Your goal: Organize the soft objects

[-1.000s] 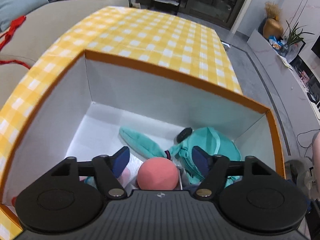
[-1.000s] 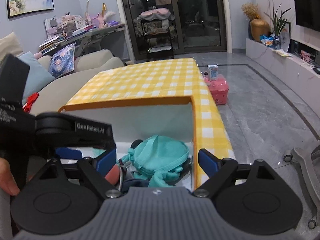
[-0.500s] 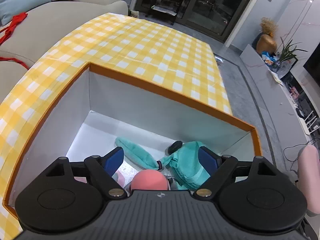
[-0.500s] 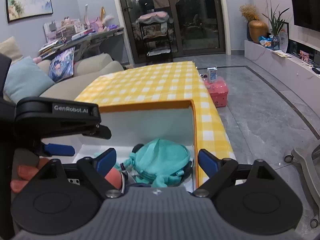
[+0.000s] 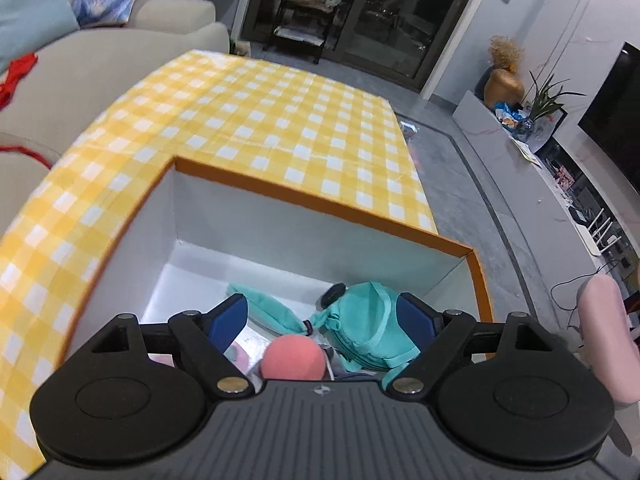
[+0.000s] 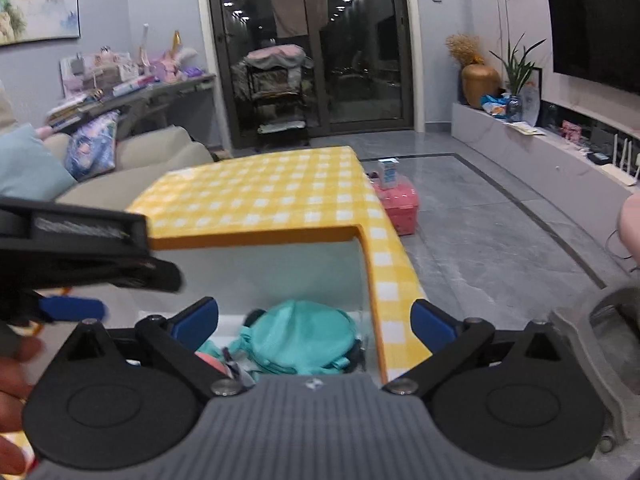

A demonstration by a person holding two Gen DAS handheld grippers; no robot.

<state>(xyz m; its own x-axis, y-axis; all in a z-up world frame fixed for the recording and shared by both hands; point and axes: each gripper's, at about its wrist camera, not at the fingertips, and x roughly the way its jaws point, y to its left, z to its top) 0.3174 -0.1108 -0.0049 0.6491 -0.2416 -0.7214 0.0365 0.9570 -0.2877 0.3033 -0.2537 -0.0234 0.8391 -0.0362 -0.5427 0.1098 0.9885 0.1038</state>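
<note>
- Teal fabric pouch (image 5: pixel 366 326) and coral-pink soft ball (image 5: pixel 292 358) lie inside the white orange-rimmed box (image 5: pixel 320 204) — the placing step looks finished.
- Left gripper (image 5: pixel 320 320) hangs empty, fingers spread wide; right gripper (image 6: pixel 314 320) is opening, nothing between.
- Next, likely fetch another soft item.

Dim indoor light, cool cast. Ceiling spots reflect in the glass doors (image 6: pixel 308 44) at top centre. Strong fisheye bending at edges. Motion blur lower left, right-wrist view.

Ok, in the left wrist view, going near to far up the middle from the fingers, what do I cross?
Pink ball → teal pouch → white far wall of the box → orange box rim → yellow checked tablecloth → glass doors.
</note>
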